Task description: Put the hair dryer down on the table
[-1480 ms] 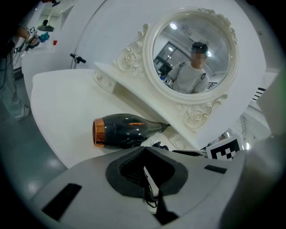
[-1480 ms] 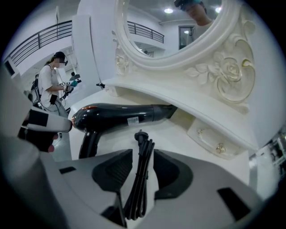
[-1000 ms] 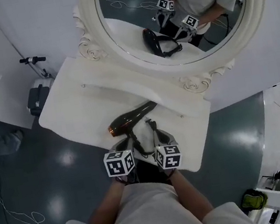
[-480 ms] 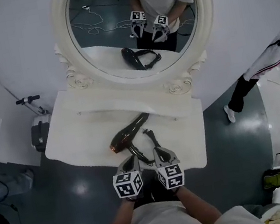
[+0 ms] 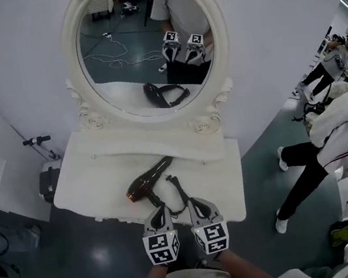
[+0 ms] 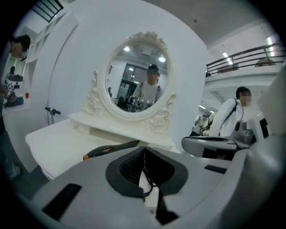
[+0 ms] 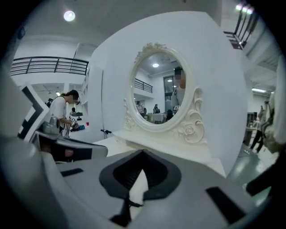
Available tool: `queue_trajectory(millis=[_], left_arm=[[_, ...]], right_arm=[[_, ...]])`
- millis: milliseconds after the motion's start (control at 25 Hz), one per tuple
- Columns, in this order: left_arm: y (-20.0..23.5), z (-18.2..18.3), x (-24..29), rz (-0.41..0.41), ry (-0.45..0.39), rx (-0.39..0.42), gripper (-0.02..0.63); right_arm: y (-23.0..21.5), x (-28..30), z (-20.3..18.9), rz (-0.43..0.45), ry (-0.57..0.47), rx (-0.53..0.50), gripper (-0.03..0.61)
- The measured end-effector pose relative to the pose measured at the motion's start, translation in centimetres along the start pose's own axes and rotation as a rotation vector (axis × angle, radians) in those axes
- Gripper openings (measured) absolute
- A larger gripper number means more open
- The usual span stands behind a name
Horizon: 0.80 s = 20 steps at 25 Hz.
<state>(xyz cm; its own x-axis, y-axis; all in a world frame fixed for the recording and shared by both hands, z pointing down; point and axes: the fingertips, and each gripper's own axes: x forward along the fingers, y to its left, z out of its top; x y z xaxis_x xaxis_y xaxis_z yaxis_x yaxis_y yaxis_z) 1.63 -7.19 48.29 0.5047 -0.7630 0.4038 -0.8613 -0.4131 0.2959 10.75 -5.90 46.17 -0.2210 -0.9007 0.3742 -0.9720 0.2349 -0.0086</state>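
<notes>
1. Head view: left gripper [image 5: 158, 209] and right gripper [image 5: 192, 203] held side by side, forearms parallel, tips over the table [image 5: 88, 176] edge; hair dryer [image 5: 147, 181] lies just ahead.
2. Left gripper view: jaws together, empty; dryer ahead-left.
3. Right gripper view: jaws together, empty.

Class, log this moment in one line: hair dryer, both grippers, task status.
hair dryer: lying on table, unheld | left gripper: shut, empty | right gripper: shut, empty | status: dryer set down

I read the hair dryer [image 5: 146, 180] as glossy dark plastic; dressing table [image 5: 94, 175] smooth white, approx. satin; mirror frame [image 5: 95, 119] carved, same finish; floor [image 5: 94, 254] polished w/ glare.
</notes>
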Motion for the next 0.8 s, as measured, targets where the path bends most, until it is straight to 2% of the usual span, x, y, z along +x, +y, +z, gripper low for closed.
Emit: queue_trajectory(millis=[240, 440, 600, 800], left_arm=[[-6.0, 1.0, -3.1, -0.015, -0.078, 0.043, 0.008], [-10.5, 0.2, -5.6, -0.013, -0.105, 0.118, 0.008], [-14.1, -0.7, -8.3, -0.043, -0.151, 0.125, 0.008], [-16.8, -3.0, -10.9, -0.031, -0.136, 0.149, 0.008]], right_arm=[[-2.0, -6.8, 1.1, -0.036, -0.087, -0.089, 0.015], [-3.1, -12.2, 1.7, -0.043, -0.166, -0.091, 0.015], [-3.1, -16.1, 1.2, -0.037, -0.207, -0.088, 0.015], [-2.8, -20.4, -0.3, -0.022, -0.228, -0.080, 0.015]])
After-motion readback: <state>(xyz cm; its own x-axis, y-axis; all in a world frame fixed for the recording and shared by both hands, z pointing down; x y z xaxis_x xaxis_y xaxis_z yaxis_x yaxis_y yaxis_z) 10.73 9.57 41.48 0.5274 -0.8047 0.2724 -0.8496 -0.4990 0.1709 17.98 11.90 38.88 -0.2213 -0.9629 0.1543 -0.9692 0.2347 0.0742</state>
